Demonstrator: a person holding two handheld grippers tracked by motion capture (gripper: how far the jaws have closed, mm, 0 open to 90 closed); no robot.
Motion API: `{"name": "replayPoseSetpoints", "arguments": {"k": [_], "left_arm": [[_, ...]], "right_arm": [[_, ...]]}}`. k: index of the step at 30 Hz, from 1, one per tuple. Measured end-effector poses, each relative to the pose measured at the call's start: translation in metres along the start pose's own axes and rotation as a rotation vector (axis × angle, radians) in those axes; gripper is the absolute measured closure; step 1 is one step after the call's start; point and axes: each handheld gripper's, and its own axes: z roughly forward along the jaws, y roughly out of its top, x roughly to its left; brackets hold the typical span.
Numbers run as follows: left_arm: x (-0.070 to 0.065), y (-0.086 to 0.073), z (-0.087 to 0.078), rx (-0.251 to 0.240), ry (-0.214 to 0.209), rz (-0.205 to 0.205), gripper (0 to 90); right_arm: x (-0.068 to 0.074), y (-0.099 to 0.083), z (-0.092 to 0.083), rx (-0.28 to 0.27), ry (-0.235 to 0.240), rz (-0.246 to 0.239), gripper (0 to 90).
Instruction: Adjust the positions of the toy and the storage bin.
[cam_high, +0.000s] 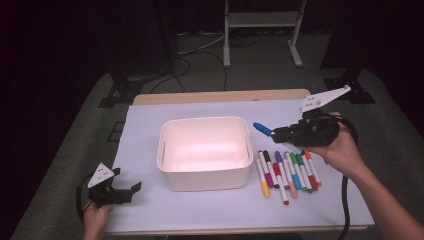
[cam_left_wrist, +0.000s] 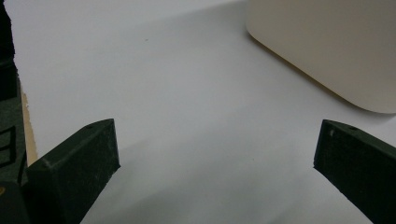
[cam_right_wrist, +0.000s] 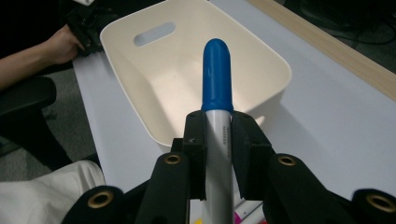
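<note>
- right gripper (cam_high: 278, 133): raised above the table's right side, just right of the bin, jaws clamped on one blue-capped marker (cam_right_wrist: 217, 88); the cap sticks out toward the bin.
- blue-capped marker, high view (cam_high: 263, 129): held off the table, tip pointing left at the bin's right rim, not yet over the opening.
- white bin (cam_high: 204, 129): rectangular, with handle slots, in the middle of the table; from the right gripper view its inside (cam_right_wrist: 187, 79) looks bare, no markers in it.
- row of markers (cam_high: 287, 172): lying side by side on the table right of the bin, near edge side, below the right gripper; caps in yellow, black, pink, purple, red, blue, green and orange as far as i can tell.
- left gripper (cam_high: 123, 190): resting at the near left corner of the table, well apart from the bin, jaws spread wide with nothing between them; its own view shows only bare white table (cam_left_wrist: 187, 116) and a corner of the bin.
- progress, as i judge it: loading markers into the bin has barely begun. first marker in hand, none dropped, the whole row left to move.
</note>
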Motion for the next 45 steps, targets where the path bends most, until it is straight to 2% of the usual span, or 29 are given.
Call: {"name": "replayPoseSetpoints", "arguments": {"k": [3,11,17,25,37,43,44,45], "left_arm": [[0.000,0.000,0.000,-0.001,-0.001,-0.003,0.0],[0.000,0.000,0.000,0.001,-0.005,-0.005,0.0],[0.001,0.000,0.000,0.003,-0.006,-0.004,0.0],[0.001,0.000,0.001,0.004,-0.009,-0.005,0.0],[0.001,0.000,0.001,0.004,-0.011,-0.006,0.0],[0.001,0.000,0.000,0.001,-0.014,-0.007,0.0],[0.001,0.000,0.000,0.001,-0.014,-0.007,0.0],[0.001,0.000,0.000,0.001,-0.016,-0.008,0.0]], "right_arm": [[0.007,0.011,0.010,0.022,0.040,-0.045,75.8],[0.016,0.037,0.033,0.062,0.113,-0.119,75.8],[0.020,0.052,0.051,0.102,0.143,-0.156,75.8],[0.024,0.073,0.080,0.147,0.213,-0.205,75.7],[0.039,0.088,0.139,0.200,0.315,-0.269,75.7],[0.045,0.088,0.171,0.232,0.349,-0.280,75.7],[0.045,0.088,0.171,0.232,0.349,-0.280,75.7],[0.047,0.088,0.180,0.245,0.361,-0.280,75.7]]}}
